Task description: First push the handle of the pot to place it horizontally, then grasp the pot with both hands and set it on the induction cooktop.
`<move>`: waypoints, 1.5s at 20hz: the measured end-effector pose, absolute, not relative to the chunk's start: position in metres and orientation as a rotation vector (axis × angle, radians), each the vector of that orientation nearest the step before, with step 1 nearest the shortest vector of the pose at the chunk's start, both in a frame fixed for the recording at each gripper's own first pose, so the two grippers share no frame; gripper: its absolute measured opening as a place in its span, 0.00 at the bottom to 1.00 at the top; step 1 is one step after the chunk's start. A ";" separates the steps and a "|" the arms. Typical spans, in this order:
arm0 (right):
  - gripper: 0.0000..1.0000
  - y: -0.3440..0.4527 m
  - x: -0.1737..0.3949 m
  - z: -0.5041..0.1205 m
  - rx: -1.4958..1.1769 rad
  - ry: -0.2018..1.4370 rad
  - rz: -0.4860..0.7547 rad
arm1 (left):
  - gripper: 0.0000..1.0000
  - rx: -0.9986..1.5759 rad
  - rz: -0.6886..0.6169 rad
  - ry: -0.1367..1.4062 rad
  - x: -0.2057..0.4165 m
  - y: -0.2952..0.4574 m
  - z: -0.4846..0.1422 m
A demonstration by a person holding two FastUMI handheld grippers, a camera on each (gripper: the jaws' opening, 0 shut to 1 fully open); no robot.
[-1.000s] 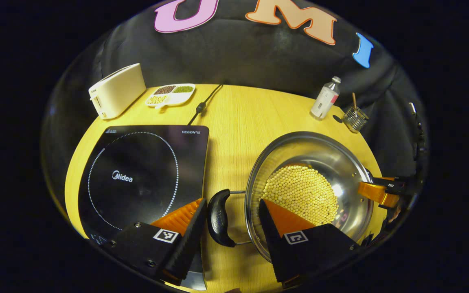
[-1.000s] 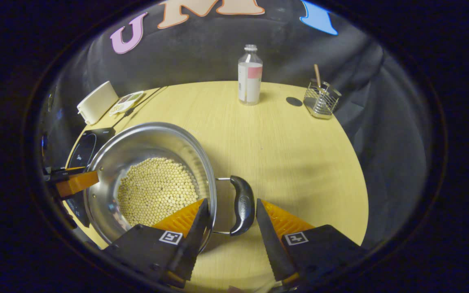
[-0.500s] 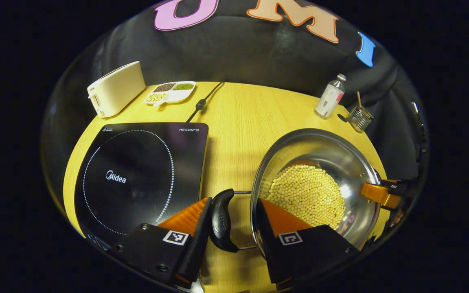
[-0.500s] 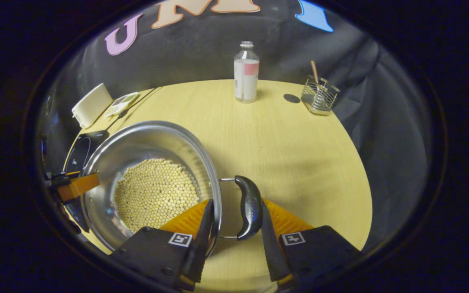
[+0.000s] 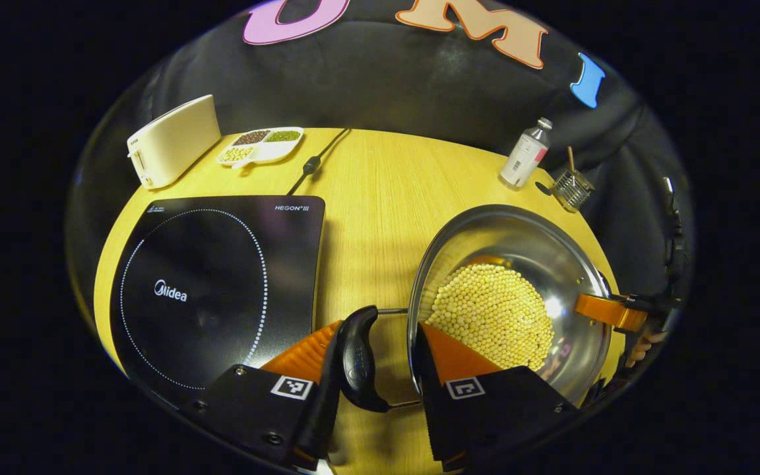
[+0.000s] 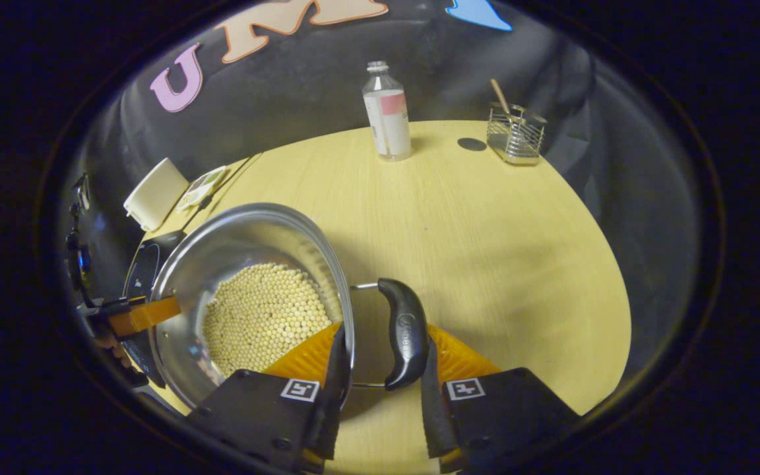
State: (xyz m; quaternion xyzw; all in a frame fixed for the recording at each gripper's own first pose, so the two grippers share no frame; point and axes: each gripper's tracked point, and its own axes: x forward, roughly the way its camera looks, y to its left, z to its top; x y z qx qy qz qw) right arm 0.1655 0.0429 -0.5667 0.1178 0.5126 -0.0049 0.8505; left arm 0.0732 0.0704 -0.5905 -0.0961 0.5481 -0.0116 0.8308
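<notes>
- Black cloth hangs behind a round wooden table (image 5: 380, 191) that carries everything.
- At the far edge stand a toaster (image 5: 172, 140), a divided dish (image 5: 260, 144), a bottle (image 6: 387, 113) and a wire holder (image 6: 516, 134).
- An induction cooktop (image 5: 215, 284) lies flat toward one side of the table, its top bare, its cord running off the far edge.
- Beside it, with a strip of wood between them, is the steel pot (image 5: 512, 297), its bottom covered with pale beans (image 5: 492, 313).
- Both black handles stick out level from the rim, so the pushing step looks done.
- The left gripper (image 5: 372, 359) straddles the left handle (image 5: 355, 359): one finger touches the handle's outer side, the other reaches over the rim into the pot. It looks clenched, though I cannot tell whether both fingers press.
- The right gripper (image 6: 380, 359) takes the right handle (image 6: 405, 333) the same way, one finger inside the rim, one against the handle's outside.
- In the right gripper view the pot looks tilted, perhaps just off the wood; I cannot be sure.
- Left to do, as I judge it: carry the pot level across to the cooktop and set it down inside the dotted ring, keeping the beans from sliding.
</notes>
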 end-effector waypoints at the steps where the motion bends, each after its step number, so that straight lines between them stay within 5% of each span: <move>1: 0.52 0.043 0.166 -0.566 0.237 1.076 -0.016 | 0.58 -0.211 -0.027 1.158 0.073 0.070 -0.592; 17: 0.45 0.047 0.161 -0.532 0.341 1.034 -0.007 | 0.54 -0.159 0.013 1.100 0.074 0.075 -0.546; 30: 0.44 0.129 0.162 -0.510 0.362 1.012 0.058 | 0.54 -0.146 0.074 1.072 0.052 0.152 -0.517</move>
